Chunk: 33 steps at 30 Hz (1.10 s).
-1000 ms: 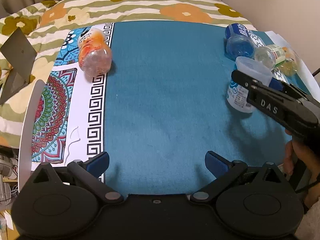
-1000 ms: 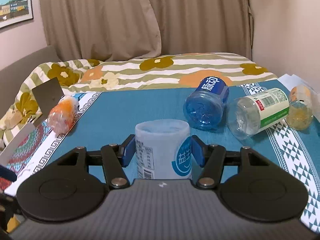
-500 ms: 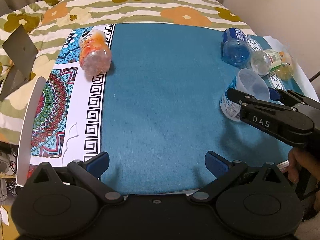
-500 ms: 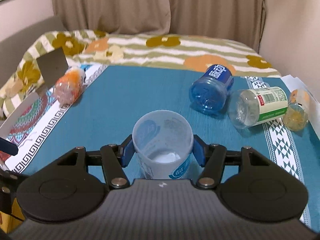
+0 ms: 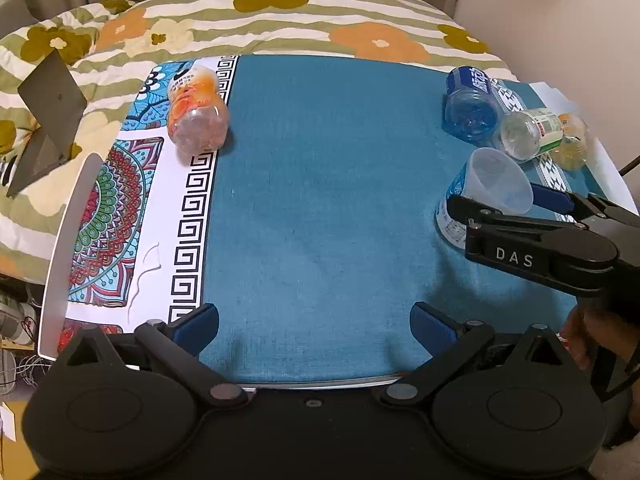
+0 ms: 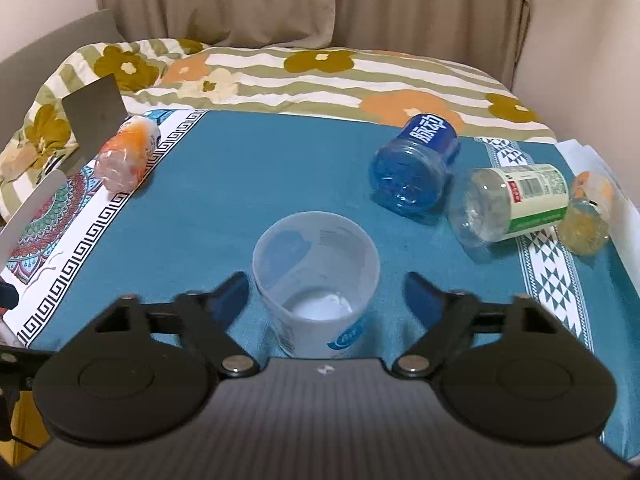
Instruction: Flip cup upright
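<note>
**The cup is up and the right gripper has let go**

A moment ago the right gripper (image 6: 324, 292) was squeezing the cup (image 6: 316, 276) on both sides. Now its two blue fingers (image 6: 230, 294) are spread wide, with a gap on each side of the cup. Nothing is held.

The cup sits low in the middle of the right wrist view, on the blue cloth (image 6: 248, 184). Its mouth faces up and you can see the white bottom inside. In the left wrist view the cup (image 5: 486, 194) is at the right edge, partly behind the right gripper's black arm, and it looks a bit tilted there. That may just be the bendy lens, so I cannot be sure it stands fully flat.

The left gripper (image 5: 314, 326) is at the bottom of its own view. It is wide open too, empty, and well apart from the cup.

Four bottles lie on their sides: an orange bottle (image 5: 196, 120) in the upper left, and a blue bottle (image 6: 414, 168), a clear bottle (image 6: 512, 204) and a yellow bottle (image 6: 586, 222) in the upper right, near the cup but not touching it.

I think the flip is done. The next thing is to pull the right gripper straight back without bumping the cup, since a light cup tips easily.
</note>
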Each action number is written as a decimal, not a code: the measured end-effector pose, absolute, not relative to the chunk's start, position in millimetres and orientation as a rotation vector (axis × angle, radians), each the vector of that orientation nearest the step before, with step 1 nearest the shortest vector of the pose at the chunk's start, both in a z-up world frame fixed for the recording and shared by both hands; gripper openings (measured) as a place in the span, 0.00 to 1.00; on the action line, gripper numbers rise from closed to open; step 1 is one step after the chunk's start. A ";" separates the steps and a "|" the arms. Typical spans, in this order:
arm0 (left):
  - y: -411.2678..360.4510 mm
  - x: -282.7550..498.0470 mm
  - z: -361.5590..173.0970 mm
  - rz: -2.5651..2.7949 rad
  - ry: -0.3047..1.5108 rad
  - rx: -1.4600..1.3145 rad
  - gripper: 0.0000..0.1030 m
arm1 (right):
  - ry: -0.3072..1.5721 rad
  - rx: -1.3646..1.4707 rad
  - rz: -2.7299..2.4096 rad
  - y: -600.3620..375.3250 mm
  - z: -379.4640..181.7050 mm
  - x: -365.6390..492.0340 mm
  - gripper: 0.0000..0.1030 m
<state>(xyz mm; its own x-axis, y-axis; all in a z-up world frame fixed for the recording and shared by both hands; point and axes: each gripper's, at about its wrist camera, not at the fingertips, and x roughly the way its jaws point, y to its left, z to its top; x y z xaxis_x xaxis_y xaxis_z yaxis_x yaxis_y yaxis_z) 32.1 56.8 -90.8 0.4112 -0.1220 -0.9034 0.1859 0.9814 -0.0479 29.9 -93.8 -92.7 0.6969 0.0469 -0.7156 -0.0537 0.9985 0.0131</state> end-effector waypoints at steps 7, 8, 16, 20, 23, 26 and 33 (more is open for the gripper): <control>50.7 26.1 -58.9 -0.171 1.071 0.063 1.00 | 0.854 0.043 0.057 -107.1 -60.0 20.3 1.00; 49.1 24.9 -51.2 -0.165 1.051 0.069 1.00 | 0.873 0.049 0.056 -109.7 -52.5 19.1 1.00; 38.0 15.6 -7.1 -0.165 0.933 0.077 1.00 | 0.962 0.025 -0.005 -137.2 16.1 -0.6 1.00; 30.1 6.9 -2.2 -0.169 0.906 0.113 1.00 | 1.030 0.004 -0.056 -153.8 28.7 -7.7 1.00; 26.4 -0.9 -2.7 -0.173 0.900 0.119 1.00 | 1.026 0.017 -0.068 -164.2 31.8 -17.6 1.00; 22.1 -7.7 -6.2 -0.174 0.896 0.126 1.00 | 1.032 0.007 -0.086 -169.3 28.8 -26.0 1.00; 12.9 -14.3 -7.8 -0.173 0.881 0.141 1.00 | 1.045 0.054 -0.087 -177.0 20.7 -34.7 1.00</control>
